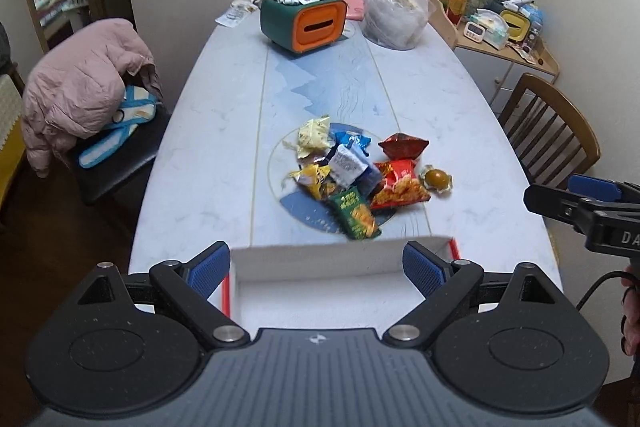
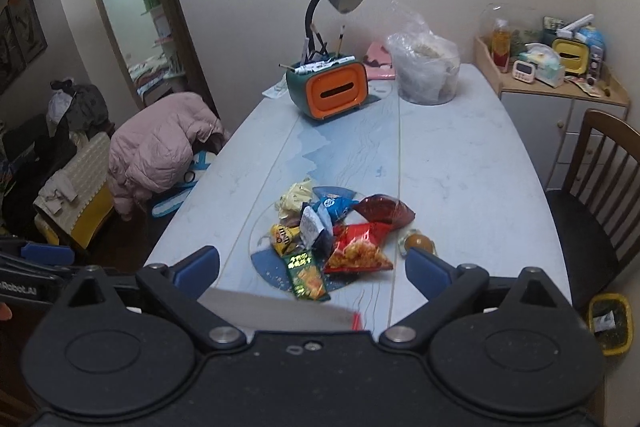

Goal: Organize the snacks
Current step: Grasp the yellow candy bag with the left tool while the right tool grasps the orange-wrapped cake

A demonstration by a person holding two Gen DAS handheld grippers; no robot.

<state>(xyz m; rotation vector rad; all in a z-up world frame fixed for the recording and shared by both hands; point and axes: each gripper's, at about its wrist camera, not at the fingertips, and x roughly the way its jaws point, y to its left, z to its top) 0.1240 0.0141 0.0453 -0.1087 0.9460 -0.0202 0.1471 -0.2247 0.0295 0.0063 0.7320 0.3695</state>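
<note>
- Snacks lay in a loose pile mid-table; packets overlapped and touched; a green packet sat nearest the box; an orange chip bag lay to its right; a dark red bag lay behind that; a round wrapped sweet sat just beside the orange bag, apart from the rest.
- A white box with red edging stood at the near table edge, open and, as far as visible, holding nothing; judged to be the likely receptacle.
- Handling, judged: packets light, soft, crinkly and slippery; puffed bags likely to squash or slide under a hard pinch; best taken at a crimped end seal or free corner; the sweet small, best pinched across its body.
- Left gripper hovered over the box, aimed at the pile, jaws wide apart, holding nothing.
- Right gripper hung higher, over the near edge, pitched down toward the pile, jaws wide apart, holding nothing; the green packet lay between its fingers in view, untouched.
- Neither gripper touched any snack; sorting not yet begun.
</note>
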